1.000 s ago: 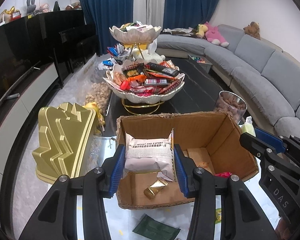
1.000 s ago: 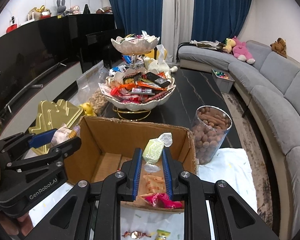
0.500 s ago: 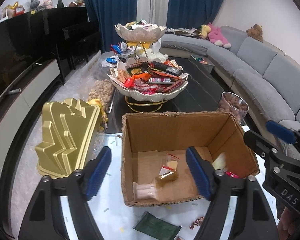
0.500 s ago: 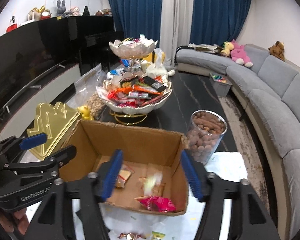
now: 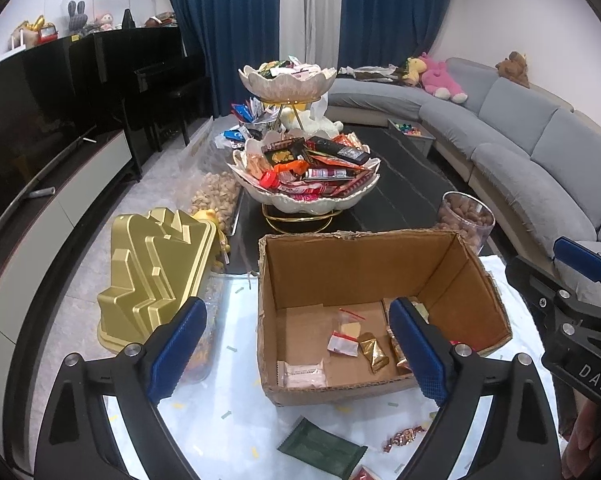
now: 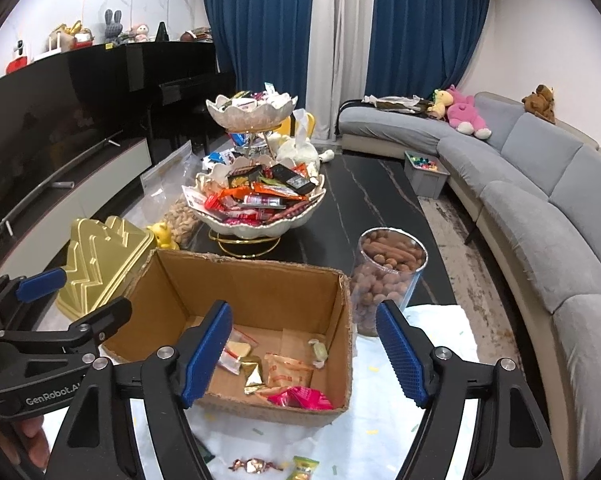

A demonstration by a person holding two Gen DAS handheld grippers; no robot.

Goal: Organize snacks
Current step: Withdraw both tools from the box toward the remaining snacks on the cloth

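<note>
An open cardboard box (image 5: 364,276) sits on a white-covered tabletop (image 5: 236,392), near its front edge and between the two grippers. The left gripper (image 5: 298,350) hangs over the box's near left corner with its blue-padded fingers spread wide and nothing between them. The right gripper (image 6: 304,350) hangs over the near right side of the box, also spread wide and holding nothing.

On the box floor lie several snacks: a white wrapped bar (image 5: 303,374) at the near left corner, a small clear packet with a red strip (image 5: 343,343), a gold foil sachet (image 5: 374,353) beside it, an orange printed packet (image 6: 289,374), a pale green wrapped sweet (image 6: 319,353) by the right wall, and a pink wrapper (image 6: 300,397) against the near wall.

More snacks lie loose on the tabletop in front of the box: a dark green flat packet (image 5: 322,446), a red-and-gold twisted sweet (image 5: 404,437) and a green-and-yellow wrapped sweet (image 6: 303,468) at the front edge.

To the left of the box stands a gold stepped tin (image 5: 152,276). Just beyond the box's far right corner is a clear jar of brown snacks (image 6: 386,280). Further back, on the dark part of the table, a two-tier white scalloped stand (image 5: 302,176) is heaped with wrapped snacks.
</note>
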